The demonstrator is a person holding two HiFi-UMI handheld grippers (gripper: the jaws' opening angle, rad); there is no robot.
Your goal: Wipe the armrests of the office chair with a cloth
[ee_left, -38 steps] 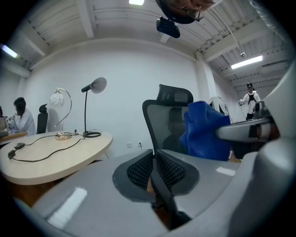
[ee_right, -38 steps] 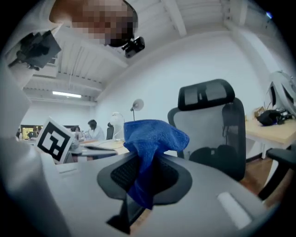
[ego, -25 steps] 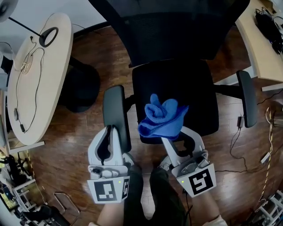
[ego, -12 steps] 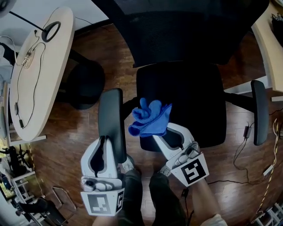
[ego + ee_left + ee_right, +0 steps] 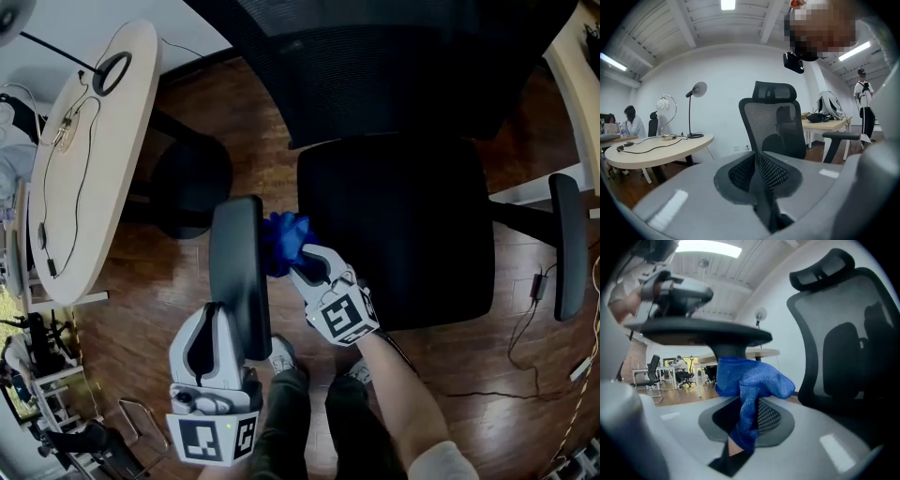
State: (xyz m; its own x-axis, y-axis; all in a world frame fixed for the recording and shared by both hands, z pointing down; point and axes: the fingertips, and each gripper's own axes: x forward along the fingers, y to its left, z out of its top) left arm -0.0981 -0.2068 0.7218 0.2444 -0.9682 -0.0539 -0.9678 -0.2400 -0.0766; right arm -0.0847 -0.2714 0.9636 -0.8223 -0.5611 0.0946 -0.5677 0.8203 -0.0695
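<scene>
Wooden floor lies under the office chair (image 5: 394, 234). Right gripper (image 5: 298, 265) pinches the blue cloth (image 5: 281, 242) at the inner edge of the left armrest (image 5: 236, 272), just under its pad; left gripper (image 5: 216, 314), jaws pressed together on nothing, sits at that armrest's near end

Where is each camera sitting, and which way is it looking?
Head view: on the person's head, looking steeply down at the chair; shows the left gripper, right gripper, a forearm and legs.
Left gripper view: on the left gripper, looking level at the chair back and desk; shows its shut fingers.
Right gripper view: on the right gripper, below the armrest, looking up; shows its fingers shut on the cloth.
Shared: head and right gripper views both show armrest and cloth.
</scene>
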